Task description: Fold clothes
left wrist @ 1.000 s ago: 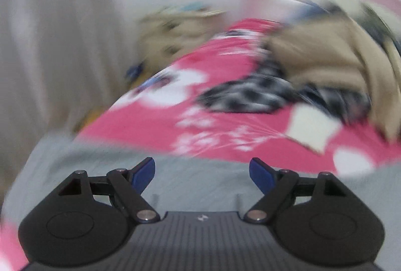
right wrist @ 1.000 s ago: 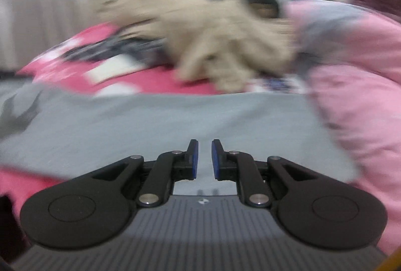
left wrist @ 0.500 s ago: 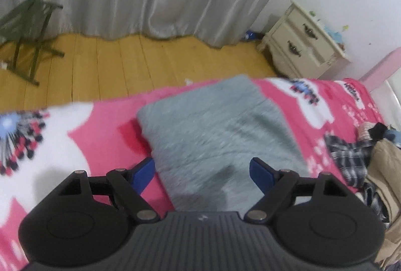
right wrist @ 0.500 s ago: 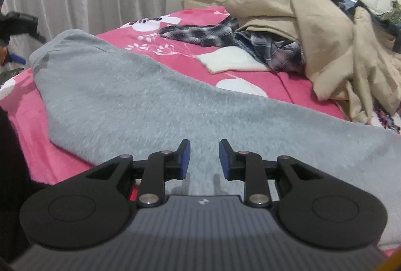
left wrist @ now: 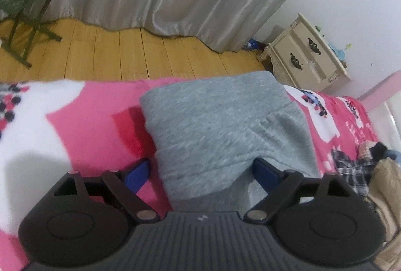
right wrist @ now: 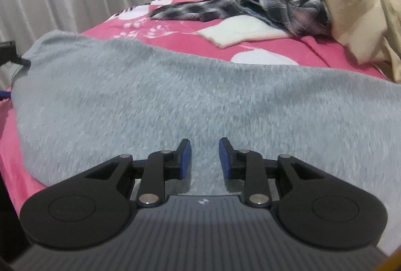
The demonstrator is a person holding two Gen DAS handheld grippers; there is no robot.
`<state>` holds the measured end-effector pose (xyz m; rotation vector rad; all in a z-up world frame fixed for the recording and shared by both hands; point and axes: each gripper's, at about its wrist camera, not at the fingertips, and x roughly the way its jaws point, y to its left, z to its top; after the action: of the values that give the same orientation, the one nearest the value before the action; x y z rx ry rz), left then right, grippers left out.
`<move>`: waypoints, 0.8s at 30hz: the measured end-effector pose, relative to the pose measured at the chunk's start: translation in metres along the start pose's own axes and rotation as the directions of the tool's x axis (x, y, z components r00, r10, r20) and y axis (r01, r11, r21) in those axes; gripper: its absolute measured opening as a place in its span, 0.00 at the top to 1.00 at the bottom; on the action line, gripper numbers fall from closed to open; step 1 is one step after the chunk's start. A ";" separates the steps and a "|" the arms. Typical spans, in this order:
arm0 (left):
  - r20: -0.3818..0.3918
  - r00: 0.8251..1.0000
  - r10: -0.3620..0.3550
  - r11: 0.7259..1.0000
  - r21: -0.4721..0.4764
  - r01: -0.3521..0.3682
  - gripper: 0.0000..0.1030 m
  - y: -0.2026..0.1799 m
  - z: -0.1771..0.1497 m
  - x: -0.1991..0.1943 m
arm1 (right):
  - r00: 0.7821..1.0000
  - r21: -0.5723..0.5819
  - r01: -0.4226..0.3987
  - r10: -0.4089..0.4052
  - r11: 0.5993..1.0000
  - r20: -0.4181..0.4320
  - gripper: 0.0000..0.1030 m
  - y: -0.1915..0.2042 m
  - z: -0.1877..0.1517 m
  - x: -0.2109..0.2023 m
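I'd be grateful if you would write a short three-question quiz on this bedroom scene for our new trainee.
1. True or false: the grey garment lies spread on the pink bedspread.
2. Which sits nearest the white cloth? A) green stool B) plaid shirt C) nightstand
3. Fill in: the left gripper has its jaws ____ either side of a grey fold.

Key: 1 true; 2 B; 3 open. The left jaws have just been opening further, pads not pressing the fold.
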<state>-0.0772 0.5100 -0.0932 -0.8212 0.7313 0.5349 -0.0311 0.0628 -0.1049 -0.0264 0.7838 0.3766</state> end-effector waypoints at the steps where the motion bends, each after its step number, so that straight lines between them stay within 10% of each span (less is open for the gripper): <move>1: 0.008 1.000 0.007 1.000 0.015 -0.007 0.14 -0.003 0.000 0.001 | 1.000 0.004 0.002 -0.002 1.000 0.005 0.76 0.000 -0.002 -0.001; 11: 0.141 0.990 -0.022 0.991 0.132 0.003 0.60 -0.035 -0.006 -0.024 | 1.000 0.023 0.006 -0.006 1.000 -0.004 0.76 0.003 0.000 -0.002; 16: 0.317 0.914 -0.254 0.897 0.430 0.101 0.69 -0.116 -0.047 -0.095 | 0.998 0.060 -0.021 0.024 0.998 -0.054 0.76 -0.004 0.011 0.000; 20: 0.296 0.818 -0.494 0.663 0.737 0.133 0.68 -0.177 -0.121 -0.148 | 0.993 0.232 -0.084 0.100 0.969 -0.057 0.76 -0.029 0.016 -0.005; 21: 0.256 0.802 -0.540 0.575 0.808 0.129 0.66 -0.188 -0.144 -0.156 | 0.993 0.294 -0.098 0.115 0.951 -0.042 0.76 -0.039 0.015 -0.009; 24: 0.017 0.829 -0.560 0.214 0.969 0.125 0.44 -0.205 -0.225 -0.149 | 0.988 0.510 -0.142 0.150 0.848 0.025 0.74 -0.077 0.003 -0.022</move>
<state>-0.1171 0.1890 0.0085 0.3158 0.3380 -0.2512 -0.0164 -0.0156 -0.0964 0.5358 0.8847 0.3015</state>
